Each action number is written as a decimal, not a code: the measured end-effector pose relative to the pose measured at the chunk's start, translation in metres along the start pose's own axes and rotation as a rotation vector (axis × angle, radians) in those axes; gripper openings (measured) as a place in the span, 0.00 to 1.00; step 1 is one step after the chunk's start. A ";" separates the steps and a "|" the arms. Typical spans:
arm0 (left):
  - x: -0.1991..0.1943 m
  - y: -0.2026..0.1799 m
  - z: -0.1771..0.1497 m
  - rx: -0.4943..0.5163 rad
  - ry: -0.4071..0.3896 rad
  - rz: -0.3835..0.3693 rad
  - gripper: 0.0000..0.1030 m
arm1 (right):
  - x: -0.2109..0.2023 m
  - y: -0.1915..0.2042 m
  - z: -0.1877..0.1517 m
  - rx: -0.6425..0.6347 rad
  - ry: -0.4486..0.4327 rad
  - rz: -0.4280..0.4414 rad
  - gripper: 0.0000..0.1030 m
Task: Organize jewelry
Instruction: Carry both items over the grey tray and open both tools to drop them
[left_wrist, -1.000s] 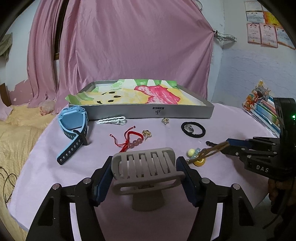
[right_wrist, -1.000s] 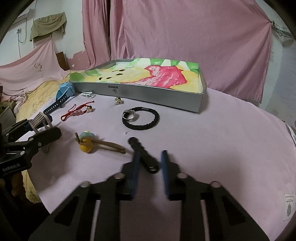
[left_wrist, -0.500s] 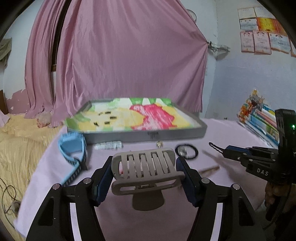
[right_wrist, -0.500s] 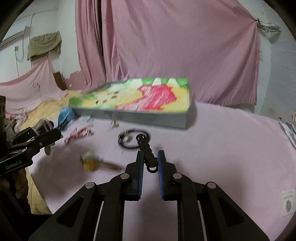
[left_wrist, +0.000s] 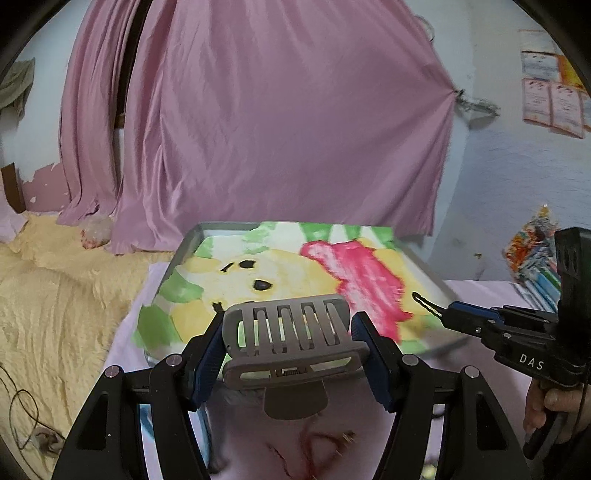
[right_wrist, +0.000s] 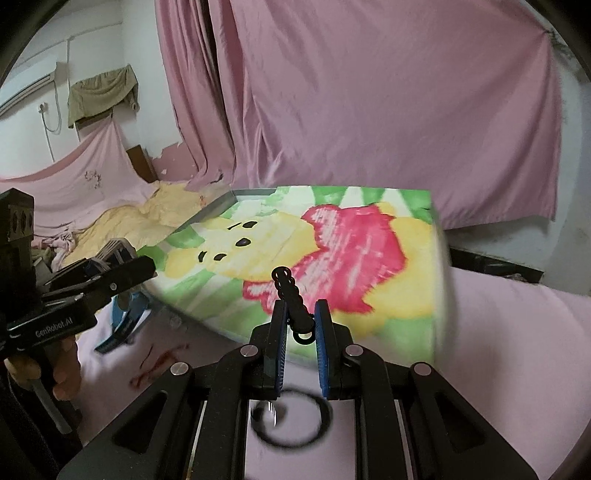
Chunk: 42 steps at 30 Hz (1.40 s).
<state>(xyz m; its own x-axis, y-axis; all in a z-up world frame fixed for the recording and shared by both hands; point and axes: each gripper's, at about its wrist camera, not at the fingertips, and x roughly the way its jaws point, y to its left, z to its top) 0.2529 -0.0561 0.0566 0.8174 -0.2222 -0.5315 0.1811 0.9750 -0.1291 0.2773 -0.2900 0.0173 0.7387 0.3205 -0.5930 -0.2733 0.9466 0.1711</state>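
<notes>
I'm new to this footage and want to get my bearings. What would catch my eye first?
The tray with its bright cartoon lining fills the middle, in front of a pink curtain. The left gripper clamps a grey hair claw before it, and the right gripper pinches a thin black beaded piece.

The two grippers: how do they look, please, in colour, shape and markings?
Both are black, angular linkage frames with silver screws and blue finger pads. The right gripper bears white "DAS" lettering; the left gripper reads "GenRobot.AI". No sleeves are visible.
</notes>
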 end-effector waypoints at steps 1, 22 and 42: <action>0.007 0.002 0.002 -0.005 0.018 0.008 0.62 | 0.006 0.003 0.001 -0.003 0.008 0.000 0.13; 0.068 0.009 0.001 0.005 0.261 0.078 0.65 | 0.066 0.005 -0.001 -0.010 0.175 -0.019 0.34; -0.060 0.004 -0.030 -0.007 -0.200 0.065 0.99 | -0.082 0.027 -0.046 0.065 -0.354 -0.150 0.91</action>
<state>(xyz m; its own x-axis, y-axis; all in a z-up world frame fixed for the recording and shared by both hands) 0.1882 -0.0395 0.0626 0.9196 -0.1518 -0.3622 0.1210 0.9869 -0.1063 0.1811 -0.2925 0.0337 0.9375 0.1604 -0.3089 -0.1151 0.9804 0.1600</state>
